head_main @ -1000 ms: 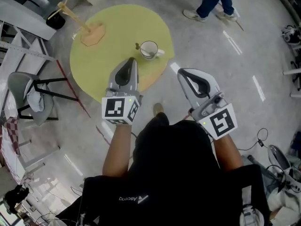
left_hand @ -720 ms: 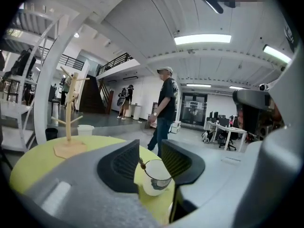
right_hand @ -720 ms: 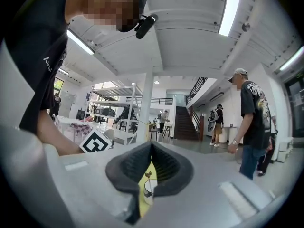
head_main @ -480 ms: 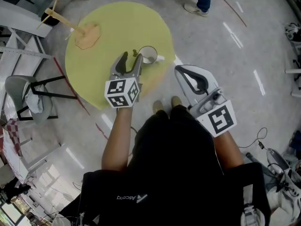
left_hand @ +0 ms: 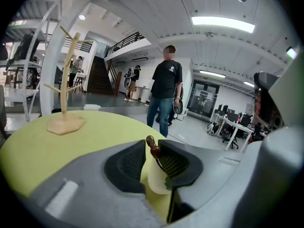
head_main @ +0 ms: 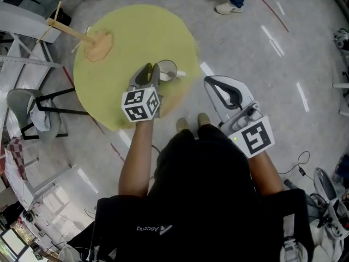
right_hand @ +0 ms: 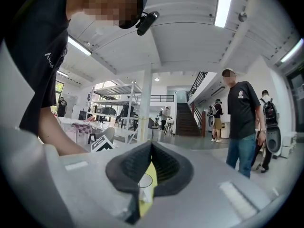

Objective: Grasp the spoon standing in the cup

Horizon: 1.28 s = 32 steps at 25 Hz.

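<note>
A white cup (head_main: 167,70) stands near the front edge of the round yellow-green table (head_main: 136,29). The spoon (left_hand: 152,146) stands in the cup (left_hand: 155,178), its brown knobbed handle sticking up. My left gripper (head_main: 151,70) reaches over the table edge to the cup's left side. Its jaws are closing, and the pads touch the spoon's handle on both sides. In the left gripper view the handle top sits right at the tips of the left gripper (left_hand: 151,148). My right gripper (head_main: 214,82) hangs shut beside the table, over the floor, holding nothing.
A wooden mug tree (head_main: 94,40) stands at the table's far left. A grey chair (head_main: 27,105) and metal racks are left of the table. A person's feet (head_main: 229,6) are on the floor beyond it. Other people (left_hand: 166,94) stand further off.
My left gripper moved forward to the cup, opened wide, then narrowed its jaws around the spoon handle. The right gripper stayed where it was.
</note>
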Available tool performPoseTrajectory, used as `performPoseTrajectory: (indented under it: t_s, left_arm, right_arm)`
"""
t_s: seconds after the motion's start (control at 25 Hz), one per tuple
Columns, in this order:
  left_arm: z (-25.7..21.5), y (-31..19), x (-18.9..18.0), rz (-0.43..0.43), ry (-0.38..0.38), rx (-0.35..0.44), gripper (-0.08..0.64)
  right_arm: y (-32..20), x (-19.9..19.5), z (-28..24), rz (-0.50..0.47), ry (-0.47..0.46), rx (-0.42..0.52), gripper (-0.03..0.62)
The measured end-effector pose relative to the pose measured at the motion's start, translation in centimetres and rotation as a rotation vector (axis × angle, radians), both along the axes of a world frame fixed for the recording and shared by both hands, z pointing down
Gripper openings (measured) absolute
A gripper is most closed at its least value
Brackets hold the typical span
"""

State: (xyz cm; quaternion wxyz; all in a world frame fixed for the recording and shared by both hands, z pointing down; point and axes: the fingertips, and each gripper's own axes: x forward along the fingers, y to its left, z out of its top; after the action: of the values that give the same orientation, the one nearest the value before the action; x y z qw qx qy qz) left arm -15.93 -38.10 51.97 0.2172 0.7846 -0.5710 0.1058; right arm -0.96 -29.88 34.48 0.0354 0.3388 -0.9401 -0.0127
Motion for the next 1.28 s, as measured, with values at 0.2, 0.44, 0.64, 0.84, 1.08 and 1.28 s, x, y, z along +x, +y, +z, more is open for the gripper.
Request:
performPoseTrajectory:
  t_s: [0.2, 0.44, 0.64, 0.84, 1.08, 1.28]
  left_arm:
    - [-1.0, 0.2, 0.8, 0.006, -0.015, 0.028, 0.057]
    - [-5.9, 1.5, 1.7, 0.017, -0.046, 0.126, 0.055]
    - [-11.9, 3.6, 2.6, 0.035, -0.066, 0.245, 0.055]
    - [-16.8, 6.1, 3.0, 0.029, -0.057, 0.345, 0.057]
    - [-20.7, 8.8, 3.3, 0.016, -0.068, 0.423, 0.055]
    - [-22.1, 10.1, 3.6, 0.019, -0.080, 0.461, 0.057]
  right_arm:
    - [-0.9, 0.4, 0.3, -0.017, -0.001, -0.002, 0.003]
    - [-1.2, 1.1, -0.7, -0.040, -0.017, 0.012, 0.003]
    - [-1.1, 1.7, -1.9, -0.057, -0.043, 0.025, 0.003]
    - [-0.4, 2.0, -3.3, -0.076, -0.075, 0.046, 0.003]
    - [1.1, 2.2, -4.2, -0.089, -0.099, 0.057, 0.003]
    - [2.0, 2.5, -4.4, -0.090, -0.103, 0.064, 0.003]
